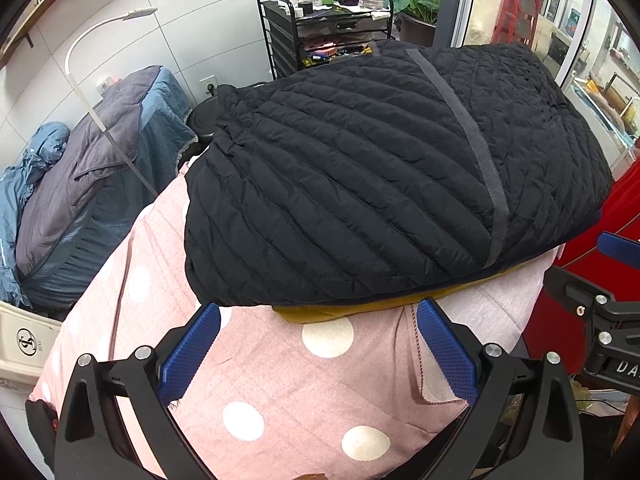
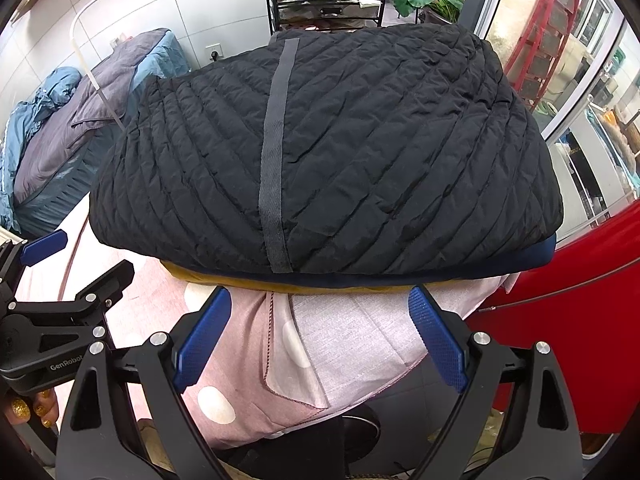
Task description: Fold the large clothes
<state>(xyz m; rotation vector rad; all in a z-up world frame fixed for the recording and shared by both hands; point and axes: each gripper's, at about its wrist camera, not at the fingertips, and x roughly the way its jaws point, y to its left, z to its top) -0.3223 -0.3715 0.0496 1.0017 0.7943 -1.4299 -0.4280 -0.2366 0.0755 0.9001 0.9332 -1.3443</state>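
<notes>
A black quilted jacket (image 1: pixel 360 168) lies folded into a thick block on a pink polka-dot cloth (image 1: pixel 280 380), with a mustard-yellow layer (image 1: pixel 360 308) showing under its near edge. It also shows in the right wrist view (image 2: pixel 340 152), with a grey tape strip (image 2: pixel 276 152) running down it. My left gripper (image 1: pixel 318 316) is open and empty, just short of the jacket's near edge. My right gripper (image 2: pixel 320 302) is open and empty at the near edge too. Each gripper appears at the side of the other's view.
A heap of blue and grey bedding (image 1: pixel 80 184) lies at the left with a white lamp arm (image 1: pixel 104 40). A black cart with bottles (image 1: pixel 328 16) stands behind. A red surface (image 2: pixel 580 300) is at the right. The pink cloth's corner is folded back (image 2: pixel 352 352).
</notes>
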